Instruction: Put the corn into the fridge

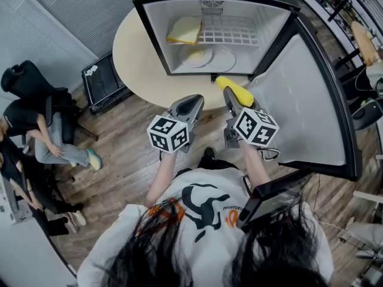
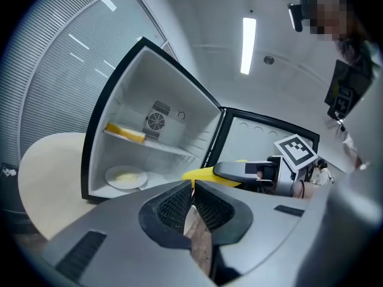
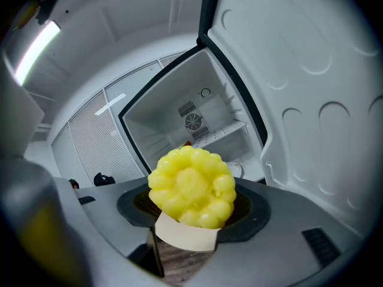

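A yellow corn cob [image 1: 235,91] sticks out from my right gripper [image 1: 230,94], which is shut on it just in front of the open fridge [image 1: 157,37]. In the right gripper view the corn's knobbly end [image 3: 191,187] fills the space between the jaws and faces the fridge's inside [image 3: 197,124]. My left gripper [image 1: 192,100] hovers beside it on the left, shut and with nothing in it; in the left gripper view its pads [image 2: 179,205] meet, and the corn [image 2: 202,174] shows beyond them.
The fridge stands on a round beige table [image 1: 134,64]; its door [image 1: 311,100] swings wide to the right. Inside lie a yellow block [image 1: 185,30] on the wire shelf and a white plate [image 1: 197,56] on the floor. People sit at the left [image 1: 36,130].
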`<action>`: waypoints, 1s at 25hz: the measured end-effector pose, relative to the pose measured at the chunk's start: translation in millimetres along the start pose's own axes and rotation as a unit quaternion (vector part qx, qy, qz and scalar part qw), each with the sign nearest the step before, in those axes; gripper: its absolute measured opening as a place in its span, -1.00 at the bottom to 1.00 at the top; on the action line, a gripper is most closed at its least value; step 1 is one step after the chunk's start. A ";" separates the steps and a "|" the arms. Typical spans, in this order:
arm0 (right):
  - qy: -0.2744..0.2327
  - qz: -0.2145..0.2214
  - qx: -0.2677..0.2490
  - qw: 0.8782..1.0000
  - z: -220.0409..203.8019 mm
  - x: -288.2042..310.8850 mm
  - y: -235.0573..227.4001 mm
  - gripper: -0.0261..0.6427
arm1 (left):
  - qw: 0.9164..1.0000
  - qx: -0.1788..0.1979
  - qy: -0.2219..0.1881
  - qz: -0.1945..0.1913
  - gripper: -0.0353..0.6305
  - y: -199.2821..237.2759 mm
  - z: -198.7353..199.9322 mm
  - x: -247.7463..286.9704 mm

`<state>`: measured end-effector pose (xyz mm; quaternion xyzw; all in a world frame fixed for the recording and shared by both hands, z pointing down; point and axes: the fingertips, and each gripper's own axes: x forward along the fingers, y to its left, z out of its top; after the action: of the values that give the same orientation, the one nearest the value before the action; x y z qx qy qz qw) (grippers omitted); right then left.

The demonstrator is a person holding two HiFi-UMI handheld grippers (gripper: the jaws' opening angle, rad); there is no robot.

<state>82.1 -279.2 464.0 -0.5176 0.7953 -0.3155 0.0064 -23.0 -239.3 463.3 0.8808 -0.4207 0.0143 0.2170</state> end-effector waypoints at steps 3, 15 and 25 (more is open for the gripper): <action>0.006 0.001 -0.003 1.000 6.1 13.2 -11.3 -0.17 | 1.000 0.000 0.000 0.003 -0.86 1.3 3.4 14.6; 0.025 -0.027 -0.027 0.999 19.5 75.1 -36.1 -0.17 | 1.000 -0.006 0.012 -0.002 -0.86 29.5 13.0 47.6; 0.038 -0.089 -0.035 0.995 11.0 128.5 -63.8 -0.17 | 0.997 0.019 0.046 -0.051 -0.86 64.3 21.2 76.0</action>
<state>78.4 -407.9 528.3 -0.5737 0.7563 -0.3066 -0.0701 -25.3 -339.0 483.8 0.9034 -0.3644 0.0520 0.2198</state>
